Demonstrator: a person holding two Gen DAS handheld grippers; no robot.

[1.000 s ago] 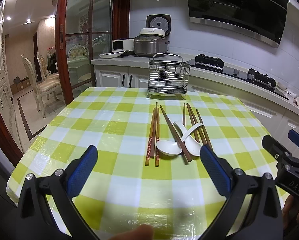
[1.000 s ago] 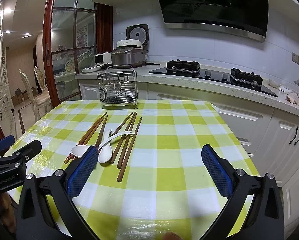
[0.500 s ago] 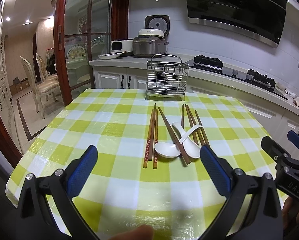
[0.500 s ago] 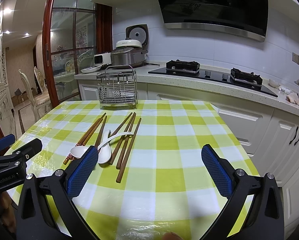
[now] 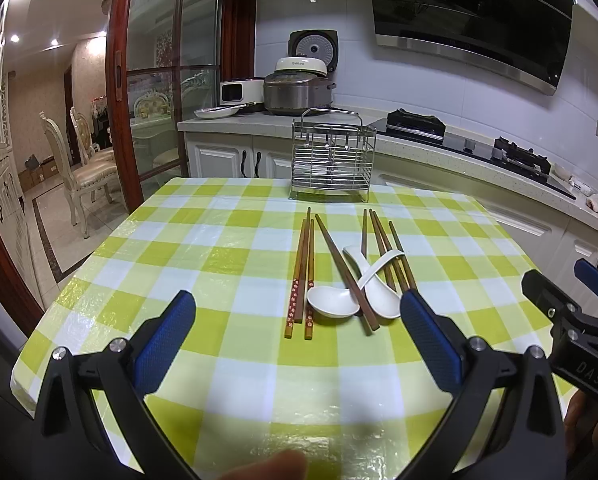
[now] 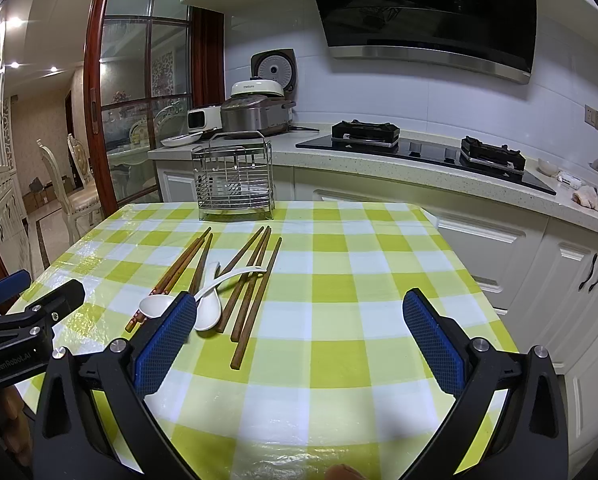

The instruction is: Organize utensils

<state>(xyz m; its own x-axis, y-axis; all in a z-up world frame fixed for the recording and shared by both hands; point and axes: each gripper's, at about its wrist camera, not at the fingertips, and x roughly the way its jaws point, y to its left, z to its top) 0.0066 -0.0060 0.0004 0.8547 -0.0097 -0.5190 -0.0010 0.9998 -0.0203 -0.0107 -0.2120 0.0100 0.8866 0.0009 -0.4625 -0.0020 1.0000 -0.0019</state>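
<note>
Several brown chopsticks (image 5: 303,272) and two white spoons (image 5: 333,301) lie mid-table on a green-and-white checked cloth (image 5: 203,264). A wire utensil rack (image 5: 332,162) stands at the table's far edge. My left gripper (image 5: 295,340) is open and empty, just short of the utensils. My right gripper (image 6: 299,340) is open and empty, right of the chopsticks (image 6: 255,280) and spoons (image 6: 209,308); its left finger pad (image 6: 163,340) hides part of one spoon. The rack also shows in the right wrist view (image 6: 235,178).
A kitchen counter (image 6: 379,160) with a rice cooker (image 6: 257,114) and gas hob (image 6: 427,142) runs behind the table. White cabinets (image 6: 579,280) stand close on the right. Dining chairs (image 5: 79,168) stand beyond a glass door at left.
The left gripper has drawn slightly nearer the utensils and rack. The right gripper has barely moved. Both stay open.
</note>
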